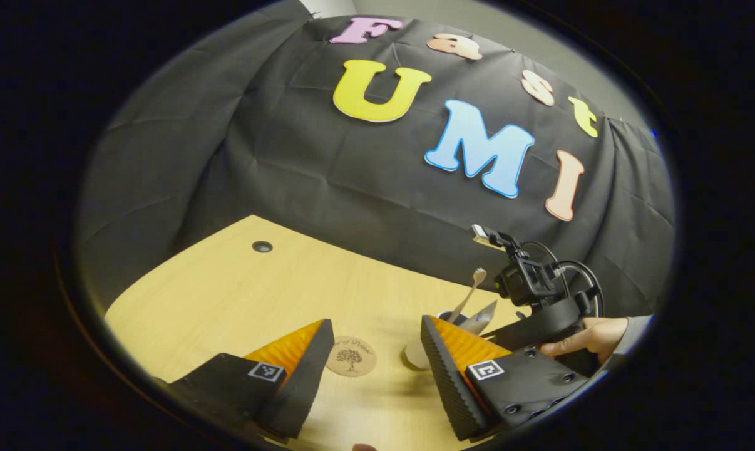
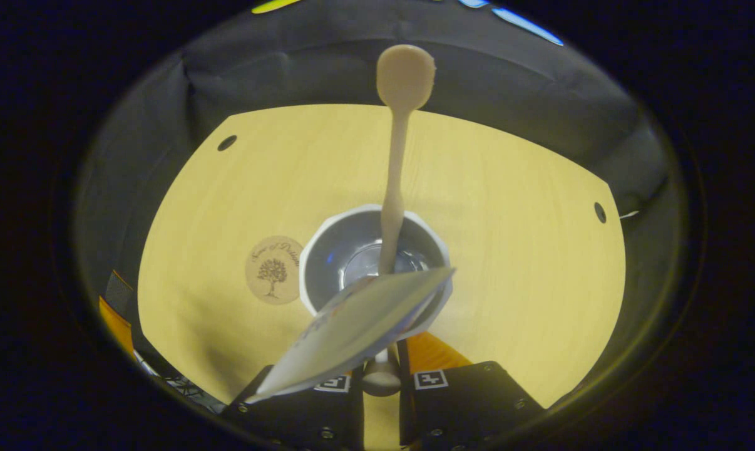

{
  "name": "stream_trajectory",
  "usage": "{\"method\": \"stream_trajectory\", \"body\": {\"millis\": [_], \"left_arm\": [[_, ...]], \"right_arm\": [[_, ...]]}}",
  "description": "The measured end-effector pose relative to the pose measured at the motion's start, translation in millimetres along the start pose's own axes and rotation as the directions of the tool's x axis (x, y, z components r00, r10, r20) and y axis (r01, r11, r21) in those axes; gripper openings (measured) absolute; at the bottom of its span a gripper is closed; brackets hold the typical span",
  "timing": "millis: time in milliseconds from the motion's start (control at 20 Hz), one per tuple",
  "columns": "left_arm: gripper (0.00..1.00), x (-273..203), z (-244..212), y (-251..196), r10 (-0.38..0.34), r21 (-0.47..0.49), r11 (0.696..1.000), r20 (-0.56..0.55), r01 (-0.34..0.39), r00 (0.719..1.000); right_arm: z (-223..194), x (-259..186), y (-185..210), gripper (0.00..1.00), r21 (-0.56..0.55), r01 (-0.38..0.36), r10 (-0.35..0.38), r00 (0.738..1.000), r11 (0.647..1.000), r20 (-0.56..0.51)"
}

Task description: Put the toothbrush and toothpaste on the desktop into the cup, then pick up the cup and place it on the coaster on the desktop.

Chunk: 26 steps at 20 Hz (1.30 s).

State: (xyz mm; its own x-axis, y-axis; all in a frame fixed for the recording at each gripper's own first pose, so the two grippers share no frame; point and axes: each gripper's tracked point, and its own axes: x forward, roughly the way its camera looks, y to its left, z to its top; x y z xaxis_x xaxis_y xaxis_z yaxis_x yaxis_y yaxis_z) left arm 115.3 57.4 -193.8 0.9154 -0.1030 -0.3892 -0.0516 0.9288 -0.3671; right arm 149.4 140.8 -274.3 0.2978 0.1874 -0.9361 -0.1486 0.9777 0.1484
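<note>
My right gripper (image 2: 382, 376) pinches the toothbrush (image 2: 395, 169); the flat toothpaste (image 2: 352, 326) hides its tips. Left gripper (image 1: 371, 369) spread, round cup (image 2: 327, 250) below centre.

Both views are dim overall, with the pale yellow wood-grain worktop (image 1: 240, 294) the brightest surface and the black cloth wall (image 1: 302, 169) swallowing most of the light. Light seems to fall from above, and soft shadows lie on the worktop just beneath the left tongs (image 1: 377, 369). In the right gripper view the white cup with a dark glossy inside (image 2: 352, 250) shows small bluish glints at its bottom. The beige toothbrush (image 2: 395, 188) and the white crimped toothpaste tube (image 2: 352, 329) are blurred, too near the lens. Fisheye curvature bends the worktop's edges, and brightness fades toward the rims.
</note>
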Motion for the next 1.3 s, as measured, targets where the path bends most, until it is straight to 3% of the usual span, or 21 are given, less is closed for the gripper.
{"method": "stream_trajectory", "body": {"millis": [700, 1300], "left_arm": [[0.91, -46, 17, 80, 0.131, -0.056, 0.99, 0.033, -0.129, 0.991], [0.91, -71, 18, 99, 0.169, -0.077, 0.983, 0.043, -0.166, 0.985]], "right_arm": [[10, 8, 88, 0.26, -0.153, -0.095, 0.091, 0.995, 0.984, -0.034], [8, 7, 93, 0.26, -0.157, -0.102, 0.088, 0.992, 0.982, -0.09]]}}
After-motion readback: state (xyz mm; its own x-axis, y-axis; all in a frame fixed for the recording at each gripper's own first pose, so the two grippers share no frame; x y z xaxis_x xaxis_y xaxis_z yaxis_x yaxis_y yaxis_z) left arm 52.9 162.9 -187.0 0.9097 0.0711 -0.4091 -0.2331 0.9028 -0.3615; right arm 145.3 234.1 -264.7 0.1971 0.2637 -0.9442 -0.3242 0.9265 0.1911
